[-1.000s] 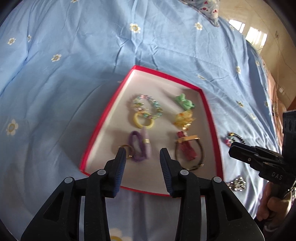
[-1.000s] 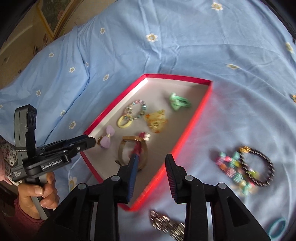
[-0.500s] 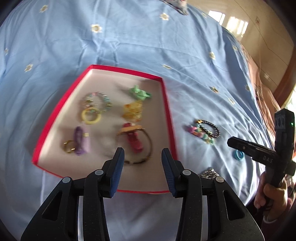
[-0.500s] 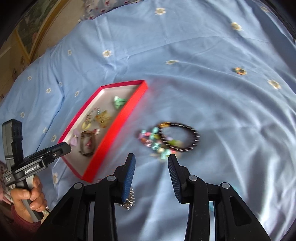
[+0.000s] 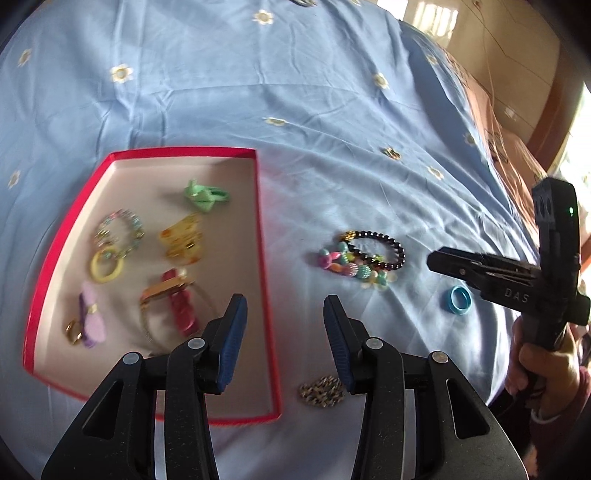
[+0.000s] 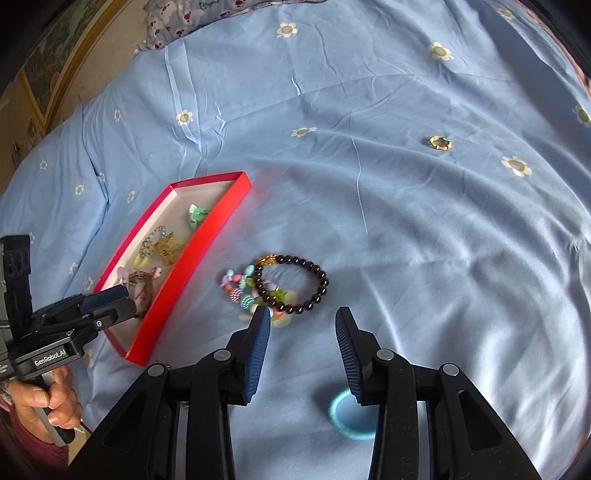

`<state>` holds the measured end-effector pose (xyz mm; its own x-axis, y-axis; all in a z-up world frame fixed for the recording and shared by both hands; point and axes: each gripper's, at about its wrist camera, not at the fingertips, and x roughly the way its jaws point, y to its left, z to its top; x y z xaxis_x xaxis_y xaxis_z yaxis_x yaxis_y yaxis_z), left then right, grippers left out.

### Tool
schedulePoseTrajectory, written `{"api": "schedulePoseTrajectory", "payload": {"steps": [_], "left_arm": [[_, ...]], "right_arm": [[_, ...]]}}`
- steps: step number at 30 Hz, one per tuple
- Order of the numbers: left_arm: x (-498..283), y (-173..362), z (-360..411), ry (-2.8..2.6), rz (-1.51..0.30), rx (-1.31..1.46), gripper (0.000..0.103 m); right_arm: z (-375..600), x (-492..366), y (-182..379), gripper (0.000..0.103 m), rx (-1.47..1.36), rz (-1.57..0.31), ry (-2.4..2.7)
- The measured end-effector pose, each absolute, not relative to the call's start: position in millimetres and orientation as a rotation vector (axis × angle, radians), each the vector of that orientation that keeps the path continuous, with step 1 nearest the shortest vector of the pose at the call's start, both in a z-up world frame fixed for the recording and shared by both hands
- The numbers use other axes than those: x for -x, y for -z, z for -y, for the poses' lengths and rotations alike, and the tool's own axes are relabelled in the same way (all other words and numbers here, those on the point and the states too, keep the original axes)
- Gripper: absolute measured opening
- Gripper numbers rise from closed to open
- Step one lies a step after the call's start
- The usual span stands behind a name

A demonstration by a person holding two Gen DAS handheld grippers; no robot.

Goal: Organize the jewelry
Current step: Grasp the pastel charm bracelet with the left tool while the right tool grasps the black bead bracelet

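A red tray [image 5: 258, 229] on the blue bedspread holds a green bow, a yellow clip, a beaded bracelet, a purple bow and a gold bangle. Right of it lie a black bead bracelet [image 5: 388, 243] and a colourful bead bracelet [image 5: 347, 264], overlapping. A blue ring [image 5: 460, 300] and a small chain [image 5: 321, 391] lie nearer. My left gripper [image 5: 283, 306] hangs open and empty over the tray's right rim. My right gripper [image 6: 303, 314] is open and empty just short of the black bracelet [image 6: 314, 280], with the blue ring [image 6: 343, 421] under its right finger.
A small gold ring [image 6: 439, 142] lies far out on the bedspread. A patterned pillow [image 6: 192, 18] sits at the bed's far edge. A hand [image 5: 546, 365] grips the right tool's handle at the right side. Wooden floor shows beyond the bed.
Both grippers have swung to the right, from over the tray toward the loose bracelets and blue ring on the bedspread. Both stay empty, jaws slightly wider.
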<state>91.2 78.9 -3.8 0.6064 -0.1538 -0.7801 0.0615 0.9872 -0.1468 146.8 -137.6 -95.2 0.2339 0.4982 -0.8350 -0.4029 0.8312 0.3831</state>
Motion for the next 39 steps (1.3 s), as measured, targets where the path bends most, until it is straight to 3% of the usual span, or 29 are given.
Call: {"api": "schedulePoseTrajectory", "payload": {"steps": [20, 22, 24, 26, 39], "left_arm": [[-148, 33, -36, 0.209, -1.003, 0.019, 0.043], [-153, 36, -32, 0.217, -1.011, 0.012, 0.044], [-159, 41, -27, 0.217, -1.026, -0.001, 0.045], [-164, 45, -24, 0.221, -1.039, -0.009, 0.045], [-174, 50, -17, 0.253, -1.054, 0.025, 0.039]], "right_arm": [[105, -180, 127, 0.037, 0.064, -1.215, -0.661], [101, -181, 135, 0.035, 0.091, -1.225, -0.659], [98, -180, 136, 0.016, 0.14, -1.203, -0.634], [101, -182, 136, 0.008, 0.133, -1.2, -0.627], [143, -180, 100, 0.007, -0.06, -1.125, -0.589]]}}
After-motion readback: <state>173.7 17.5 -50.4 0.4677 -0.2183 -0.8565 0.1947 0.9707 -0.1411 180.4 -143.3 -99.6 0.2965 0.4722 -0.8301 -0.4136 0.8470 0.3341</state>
